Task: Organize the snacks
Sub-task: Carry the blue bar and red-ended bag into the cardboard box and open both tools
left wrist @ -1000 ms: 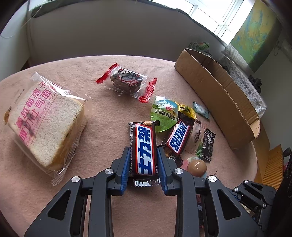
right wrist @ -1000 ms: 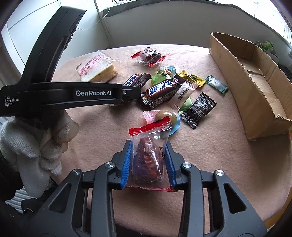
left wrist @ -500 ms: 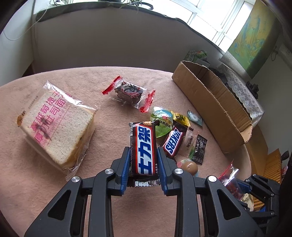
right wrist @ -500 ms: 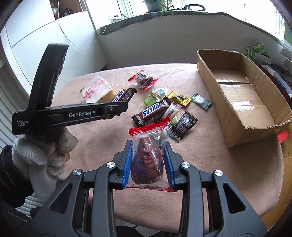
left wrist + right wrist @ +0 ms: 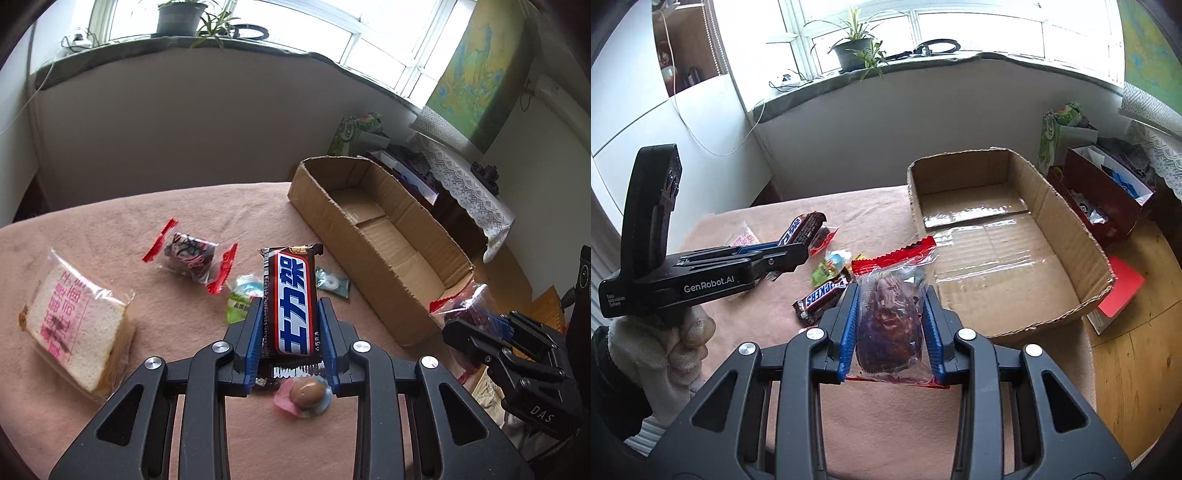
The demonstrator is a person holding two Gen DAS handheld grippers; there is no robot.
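Observation:
My left gripper (image 5: 290,314) is shut on a brown Snickers bar (image 5: 291,299) with blue Chinese lettering, held above the pink tablecloth (image 5: 110,218). My right gripper (image 5: 891,295) is shut on a clear red-edged packet of dark dried fruit (image 5: 888,317), raised near the open cardboard box (image 5: 1071,206). In the left wrist view the box (image 5: 314,210) lies to the right, with the right gripper (image 5: 491,325) and its packet (image 5: 461,306) beside its near end. In the right wrist view the left gripper (image 5: 801,245) holds its bar (image 5: 803,229) at the left.
Loose on the cloth lie a wrapped sandwich (image 5: 77,325), a red-edged cake packet (image 5: 190,254), a green jelly cup (image 5: 240,299), a small green packet (image 5: 332,282), a round candy (image 5: 306,393) and a second Snickers bar (image 5: 822,295). A gloved hand (image 5: 661,354) holds the left gripper.
Both grippers have risen off the cloth with their snacks. The right one has swung toward the box, whose inside now shows. The table looks farther below.

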